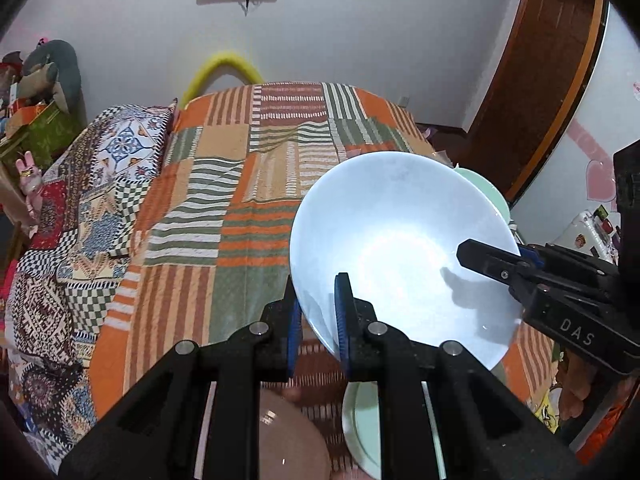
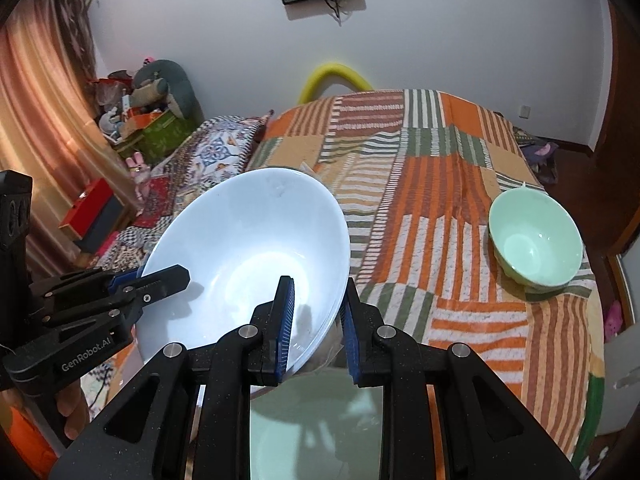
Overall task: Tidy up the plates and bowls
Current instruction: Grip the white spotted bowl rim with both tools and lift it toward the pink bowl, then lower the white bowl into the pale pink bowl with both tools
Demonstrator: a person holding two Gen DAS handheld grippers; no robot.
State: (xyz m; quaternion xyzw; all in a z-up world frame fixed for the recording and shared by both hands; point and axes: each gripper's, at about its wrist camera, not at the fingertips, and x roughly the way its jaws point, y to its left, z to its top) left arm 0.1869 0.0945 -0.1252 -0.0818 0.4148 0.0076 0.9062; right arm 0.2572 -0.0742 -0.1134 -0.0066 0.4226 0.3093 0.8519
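Observation:
A large white bowl (image 1: 400,240) (image 2: 248,248) hangs tilted above the bed, held at two places on its rim. My left gripper (image 1: 316,296) is shut on the bowl's near-left rim, one blue pad inside and one outside. My right gripper (image 2: 318,300) is shut on the rim at the opposite side. Each wrist view shows the other gripper clamped on the bowl: the right gripper (image 1: 476,256) and the left gripper (image 2: 172,278). A mint-green bowl (image 2: 536,240) (image 1: 494,196) stands upright on the bedspread to the right.
Under the grippers lie a mint-green plate (image 1: 360,428) (image 2: 316,432) and a pinkish dish (image 1: 284,440). The bed carries an orange, green and white patchwork cover (image 1: 248,216) (image 2: 440,208). Patterned pillows (image 1: 120,160), boxes and soft toys (image 2: 160,92) line the left side.

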